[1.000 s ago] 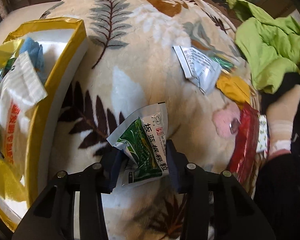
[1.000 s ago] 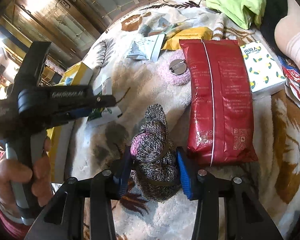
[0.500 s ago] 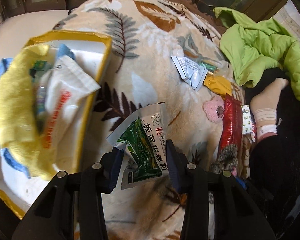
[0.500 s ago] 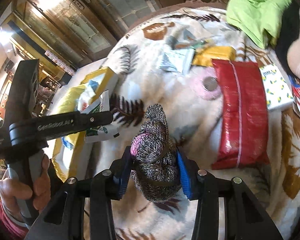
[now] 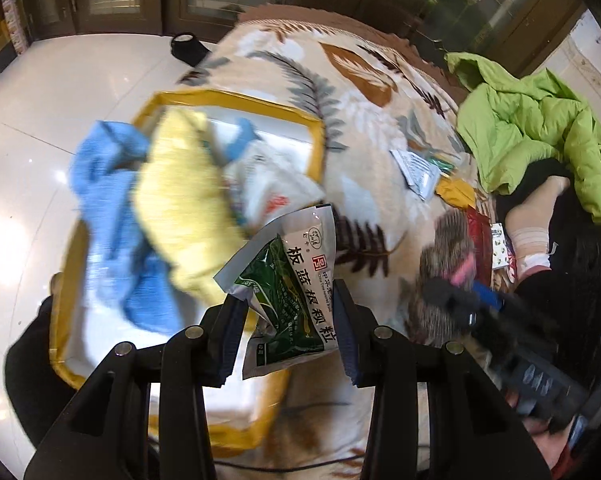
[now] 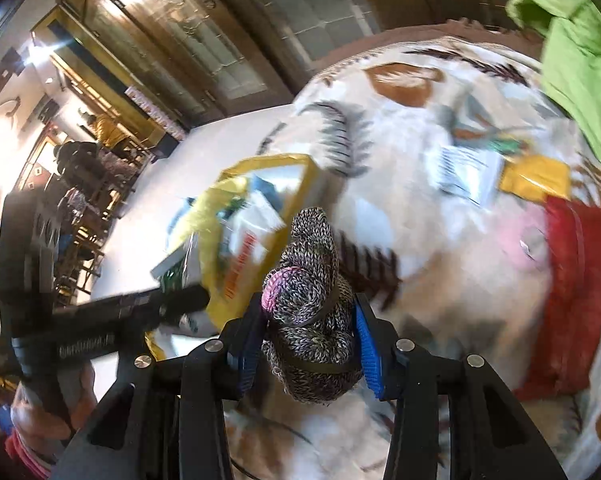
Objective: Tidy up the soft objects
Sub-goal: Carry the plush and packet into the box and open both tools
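Above the yellow-rimmed box (image 5: 316, 148) — left gripper (image 5: 286, 320) clamps a green-and-white sachet (image 5: 292, 292) | right gripper (image 6: 306, 344) pinches a marled knitted bundle (image 6: 312, 320) over the leaf-print blanket (image 6: 420, 260).

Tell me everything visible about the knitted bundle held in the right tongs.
The knitted bundle is a rolled piece of marled grey, black and cream yarn with a pink patch on its upper left. It looks soft and woolly. Dark bands wrap around it. It stands upright, top poking above the fingers. The right tongs clamp it from both sides with blue pads, holding it above the leaf-patterned blanket. In the left view it appears blurred.
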A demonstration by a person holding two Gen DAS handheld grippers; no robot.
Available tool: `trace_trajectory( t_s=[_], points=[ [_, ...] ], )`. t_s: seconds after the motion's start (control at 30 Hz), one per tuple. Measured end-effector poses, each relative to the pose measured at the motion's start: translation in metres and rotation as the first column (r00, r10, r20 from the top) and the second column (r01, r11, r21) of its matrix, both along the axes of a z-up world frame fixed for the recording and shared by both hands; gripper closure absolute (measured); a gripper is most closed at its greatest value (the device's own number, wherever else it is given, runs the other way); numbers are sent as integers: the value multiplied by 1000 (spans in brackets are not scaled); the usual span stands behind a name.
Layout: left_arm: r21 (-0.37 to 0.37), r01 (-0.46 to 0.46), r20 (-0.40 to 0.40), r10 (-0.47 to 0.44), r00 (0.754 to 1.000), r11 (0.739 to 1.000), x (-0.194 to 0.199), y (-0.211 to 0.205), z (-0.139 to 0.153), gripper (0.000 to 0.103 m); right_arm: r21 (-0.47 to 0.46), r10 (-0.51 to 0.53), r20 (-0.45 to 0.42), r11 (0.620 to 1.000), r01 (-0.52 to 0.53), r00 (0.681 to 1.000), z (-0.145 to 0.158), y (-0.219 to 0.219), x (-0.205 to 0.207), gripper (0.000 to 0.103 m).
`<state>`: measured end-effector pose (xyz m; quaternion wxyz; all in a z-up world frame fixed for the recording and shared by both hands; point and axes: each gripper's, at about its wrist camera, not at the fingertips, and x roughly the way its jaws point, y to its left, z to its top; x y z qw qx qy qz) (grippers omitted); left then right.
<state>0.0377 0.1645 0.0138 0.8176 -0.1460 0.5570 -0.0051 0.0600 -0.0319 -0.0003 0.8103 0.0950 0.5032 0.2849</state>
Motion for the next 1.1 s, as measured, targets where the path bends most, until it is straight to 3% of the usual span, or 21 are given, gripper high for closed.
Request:
trace_trajectory(
  t_s=[0.27, 0.57, 0.87, 0.97, 1.03, 1.1],
  points=[
    [30, -41, -10, 41, 999, 999, -28, 49, 5, 64, 10, 56, -7, 998, -56, 998, 7, 63, 40, 60],
    [27, -68, -80, 70, 994, 997, -31, 70, -33, 64, -61, 117, -36, 991, -119, 993, -21, 126, 65, 60],
    [67, -81, -102, 87, 991, 994, -16, 60, -62, 61, -124, 130, -48, 983, -135, 990, -46, 132, 67, 59],
    [54, -107, -128, 113, 985, 993, -14, 62, -72, 54, -128, 149, -36, 980, -153, 988, -42, 133, 62, 55],
    [52, -122, -123, 128, 984, 991, -15, 63, -75, 54, -120, 140, -34, 982, -144, 989, -36, 128, 61, 45],
    [66, -128, -115, 135, 984, 990, -17, 63, -73, 53, -129, 133, -5, 983, -132, 991, -26, 123, 58, 45]
  ],
)
